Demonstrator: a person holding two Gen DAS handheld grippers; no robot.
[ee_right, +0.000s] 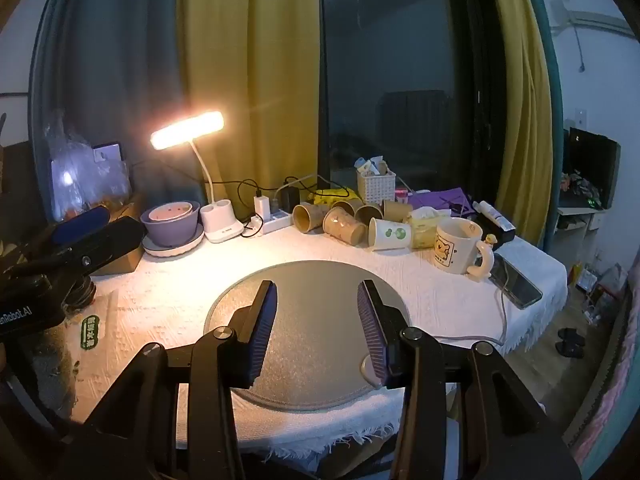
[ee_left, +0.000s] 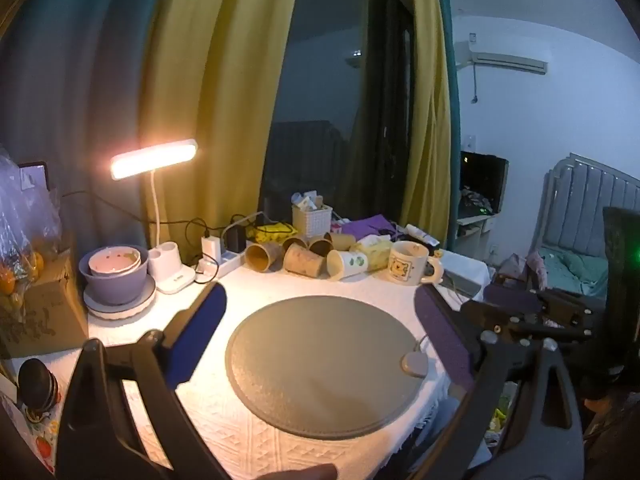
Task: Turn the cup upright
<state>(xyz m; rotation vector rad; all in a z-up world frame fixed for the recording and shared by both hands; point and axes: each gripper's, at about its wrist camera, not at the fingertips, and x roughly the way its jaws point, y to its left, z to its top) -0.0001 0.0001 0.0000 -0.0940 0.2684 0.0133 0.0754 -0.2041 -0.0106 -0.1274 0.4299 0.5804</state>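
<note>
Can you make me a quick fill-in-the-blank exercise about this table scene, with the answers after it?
1. The white paper cup with green print lies on its ____.
2. The cartoon mug stands ____.
3. Both the left gripper and right gripper hold ____.
4. The round grey mat has ____ cups on it.

Answers: side; upright; nothing; no

Both wrist views face the round mat (ee_left: 320, 364) (ee_right: 308, 320) closely.
</note>
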